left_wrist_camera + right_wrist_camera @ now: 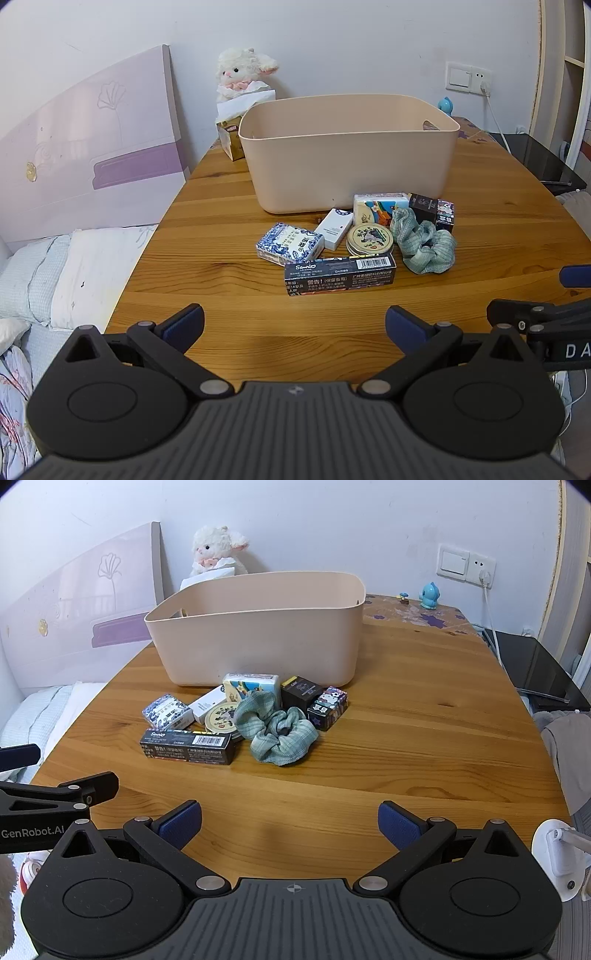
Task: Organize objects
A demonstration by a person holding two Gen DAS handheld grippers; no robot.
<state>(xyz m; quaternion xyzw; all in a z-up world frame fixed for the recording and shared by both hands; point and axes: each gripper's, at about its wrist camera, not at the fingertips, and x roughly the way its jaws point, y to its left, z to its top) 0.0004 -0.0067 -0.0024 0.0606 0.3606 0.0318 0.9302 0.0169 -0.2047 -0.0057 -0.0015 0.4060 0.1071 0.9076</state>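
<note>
Your left gripper point(294, 326) is held low over the near edge of the wooden table point(229, 221), level and aimed at the pile, its blue-padded fingers point(184, 326) spread wide with nothing between them. Your right gripper point(290, 823) sits just beside it in the same pose: fingers point(399, 825) wide apart, empty, above bare wood.

The clutter lies mid-table, well ahead of both grippers. Nearest is a long black Sanrio box point(340, 274). Behind it are a blue-and-white patterned packet point(290, 243), a small white box point(333, 229) and a round tin point(370, 239). A green scrunchie point(275, 729) lies to the right of the tin. Behind it are a tissue pack point(251, 686) and two small dark boxes point(314, 701).

The beige plastic bin point(349, 153) stands upright just behind the pile. A plush lamb point(242, 72) sits against the wall behind the bin.
</note>
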